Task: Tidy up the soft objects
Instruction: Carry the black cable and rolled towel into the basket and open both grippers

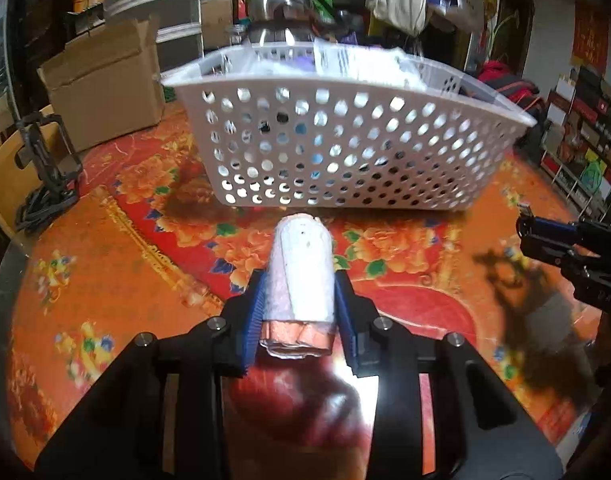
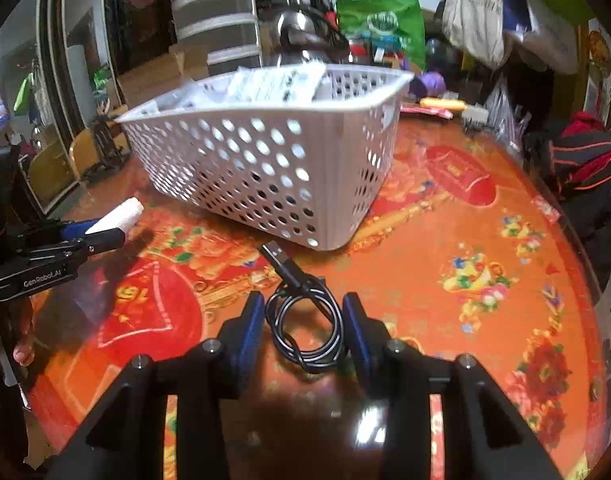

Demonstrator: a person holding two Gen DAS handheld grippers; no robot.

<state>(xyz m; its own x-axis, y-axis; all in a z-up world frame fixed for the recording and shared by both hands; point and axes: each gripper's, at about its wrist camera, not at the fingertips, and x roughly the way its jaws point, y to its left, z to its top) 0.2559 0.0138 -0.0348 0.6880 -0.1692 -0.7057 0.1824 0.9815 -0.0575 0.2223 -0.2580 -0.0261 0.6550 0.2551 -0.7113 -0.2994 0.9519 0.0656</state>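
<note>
Blue ribbed pads are pressed on both sides of a white rolled cloth (image 1: 303, 270), clamped by the left gripper (image 1: 301, 312) and held above the glossy orange flowered tablecloth (image 1: 105, 280), just short of the white perforated plastic basket (image 1: 345, 140). A coiled black cable (image 2: 305, 320) is gripped by the right gripper (image 2: 303, 326), its plug end jutting out toward the basket's near corner.
</note>
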